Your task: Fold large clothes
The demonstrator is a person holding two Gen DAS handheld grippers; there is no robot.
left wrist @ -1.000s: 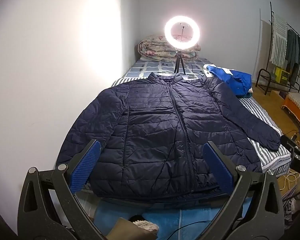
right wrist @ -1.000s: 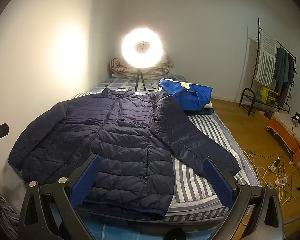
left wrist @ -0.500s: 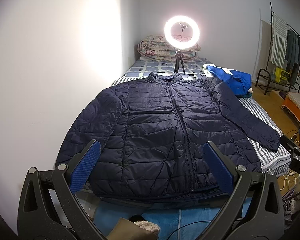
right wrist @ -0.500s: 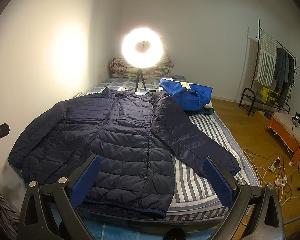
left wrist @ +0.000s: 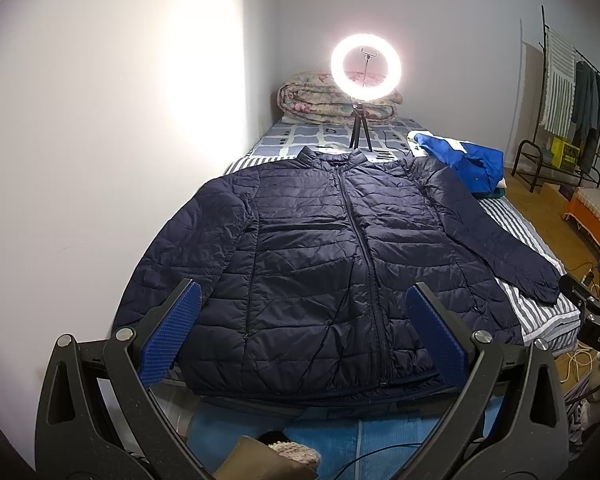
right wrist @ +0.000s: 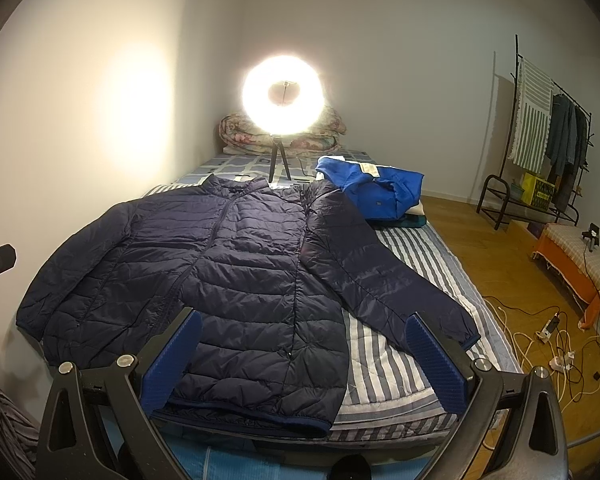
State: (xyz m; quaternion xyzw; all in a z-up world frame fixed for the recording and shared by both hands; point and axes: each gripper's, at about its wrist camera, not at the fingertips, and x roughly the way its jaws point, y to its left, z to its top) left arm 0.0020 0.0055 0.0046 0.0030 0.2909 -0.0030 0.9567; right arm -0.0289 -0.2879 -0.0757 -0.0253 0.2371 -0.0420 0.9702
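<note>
Navy puffer jacket [left wrist: 332, 256] lies flat, zipped, on the striped bed [right wrist: 412, 344], both grippers [left wrist: 300, 336] [right wrist: 304, 356] spread wide, empty, near its hem; slick fabric may slip mid-fold.

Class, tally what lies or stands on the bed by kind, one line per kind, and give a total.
Navy puffer jackets: 1
Blue garments: 1
Rolled quilts: 1
Ring lights on tripods: 1
Total: 4. Something pale and teal lies partly hidden under the blue garment; it is not counted.
</note>
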